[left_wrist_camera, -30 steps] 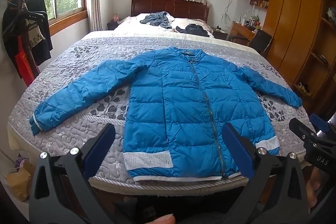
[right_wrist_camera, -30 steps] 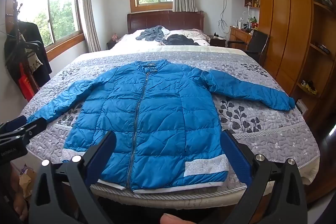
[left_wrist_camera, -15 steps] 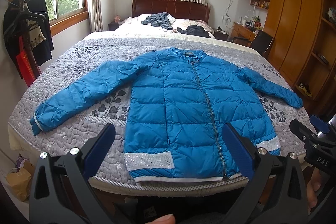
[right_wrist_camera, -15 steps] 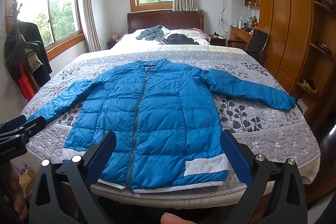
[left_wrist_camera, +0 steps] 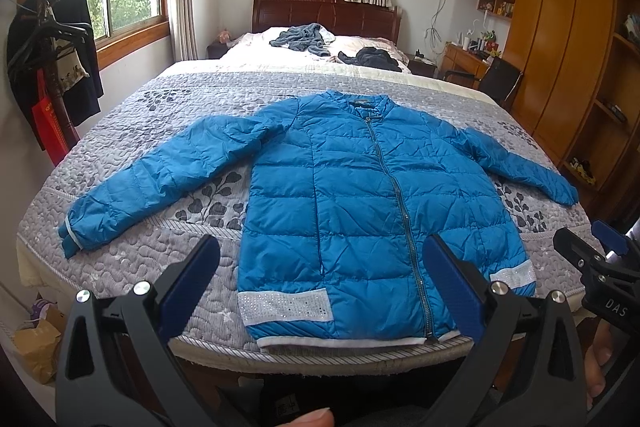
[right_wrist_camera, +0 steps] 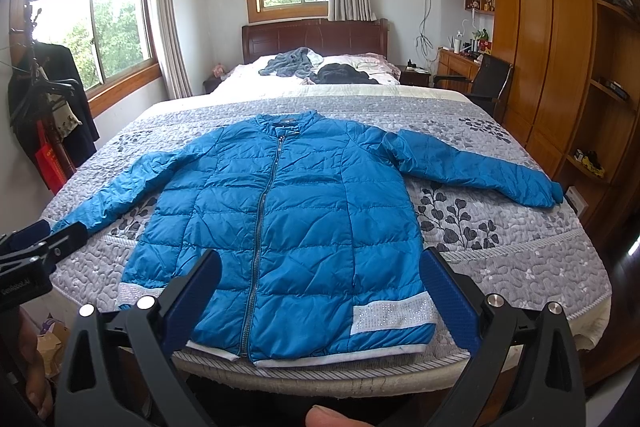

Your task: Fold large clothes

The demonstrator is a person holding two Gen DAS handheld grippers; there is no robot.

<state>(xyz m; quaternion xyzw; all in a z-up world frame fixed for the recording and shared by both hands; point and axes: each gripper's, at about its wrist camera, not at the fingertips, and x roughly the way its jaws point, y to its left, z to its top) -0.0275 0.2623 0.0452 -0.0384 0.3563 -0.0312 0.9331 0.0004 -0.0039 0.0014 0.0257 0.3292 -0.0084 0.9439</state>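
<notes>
Both grippers hang at the foot of the bed, and both sets of jaws stand wide apart with nothing between them: the left gripper (left_wrist_camera: 320, 287) frames the jacket's hem from just short of the mattress edge, and the right gripper (right_wrist_camera: 320, 291) does the same from its own side. A fingertip (right_wrist_camera: 332, 415) pokes in at the bottom of the right wrist view, the rest of the hand cut off by the frame. The left view catches only a sliver of the other tool at its right border (a few printed letters show, the rest is out of frame). Out past the jaws lies the blue puffer jacket (left_wrist_camera: 360, 195), front up and zipped, spread flat on the grey quilted bedspread (left_wrist_camera: 192, 99). Its long axis runs straight away from the grippers, white hem band nearest, at the bed's foot edge, collar pointing toward the headboard (right_wrist_camera: 316, 37). Both sleeves splay out and slightly down toward the foot; the cuff on the left gripper's side (left_wrist_camera: 70, 239) lies close to the bed's side edge, and the other cuff (right_wrist_camera: 554, 193) ends near the opposite edge. Farther back, two crumpled dark garments (right_wrist_camera: 320, 69) sit by the pillows, too bunched to identify. A coat rack (left_wrist_camera: 52, 67) with dark clothes stands by the window, partly clipped by the lens rim.
</notes>
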